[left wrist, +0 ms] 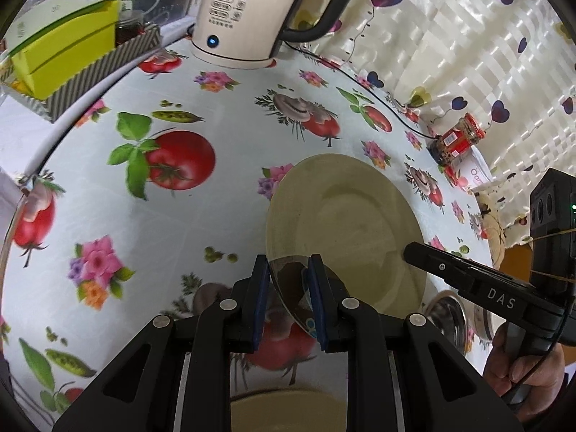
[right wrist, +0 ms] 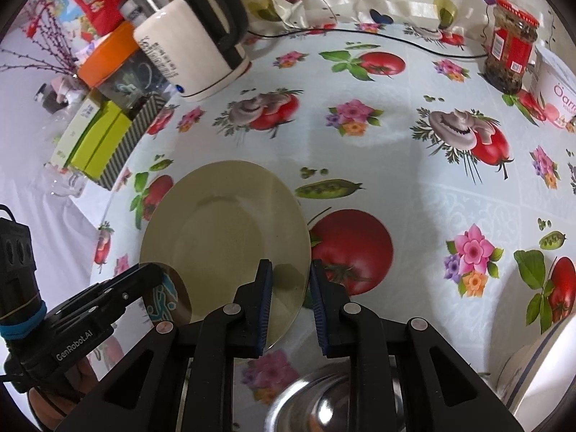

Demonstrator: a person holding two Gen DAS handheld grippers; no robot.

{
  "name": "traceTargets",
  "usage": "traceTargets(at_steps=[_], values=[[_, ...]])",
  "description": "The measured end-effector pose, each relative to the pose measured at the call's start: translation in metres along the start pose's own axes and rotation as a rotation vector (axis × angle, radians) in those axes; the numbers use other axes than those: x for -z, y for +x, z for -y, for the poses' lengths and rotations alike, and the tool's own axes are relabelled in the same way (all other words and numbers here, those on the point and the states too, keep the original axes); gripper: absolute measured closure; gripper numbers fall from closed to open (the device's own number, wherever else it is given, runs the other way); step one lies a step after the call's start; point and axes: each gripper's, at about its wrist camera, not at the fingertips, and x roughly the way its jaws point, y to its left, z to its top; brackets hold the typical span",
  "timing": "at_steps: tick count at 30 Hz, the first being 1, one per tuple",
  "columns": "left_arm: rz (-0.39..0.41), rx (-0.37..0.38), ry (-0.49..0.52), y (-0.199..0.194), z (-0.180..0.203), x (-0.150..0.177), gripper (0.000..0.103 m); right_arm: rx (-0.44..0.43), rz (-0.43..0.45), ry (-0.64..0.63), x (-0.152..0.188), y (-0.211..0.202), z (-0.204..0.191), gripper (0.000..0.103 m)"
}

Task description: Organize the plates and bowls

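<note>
The pale cream plate (left wrist: 345,230) is round with a broad flat rim and a shallow centre well, and it is held tilted above the vegetable-print tablecloth (left wrist: 144,216), gripped at opposite edges. A shiny steel bowl (right wrist: 316,403) rests on the cloth near the viewer, and another cream dish (left wrist: 288,410) lies just below.

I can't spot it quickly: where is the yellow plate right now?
The plate is held over the table with both grippers on its rim, the left gripper and the right gripper at opposite edges, with the kettle beyond it.
</note>
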Motion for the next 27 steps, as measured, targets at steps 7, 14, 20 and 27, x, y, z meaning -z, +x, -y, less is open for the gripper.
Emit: traceTargets(at_steps=[7, 14, 20, 27], values=[[0.017, -0.015, -0.017, -0.023, -0.012, 0.017, 0.081, -0.008, 0.007, -0.028, 0.016, -0.009, -0.022, 0.082], [0.016, -0.033, -0.027, -0.043, -0.023, 0.044, 0.080, -0.014, -0.004, -0.046, 0.042, -0.014, -0.040, 0.082], [0.016, -0.051, -0.035, -0.057, -0.032, 0.069, 0.080, -0.027, -0.020, -0.057, 0.066, -0.015, -0.051, 0.082], [0.012, -0.065, -0.042, -0.069, -0.037, 0.098, 0.080, -0.035, -0.038, -0.070, 0.097, -0.016, -0.061, 0.082]])
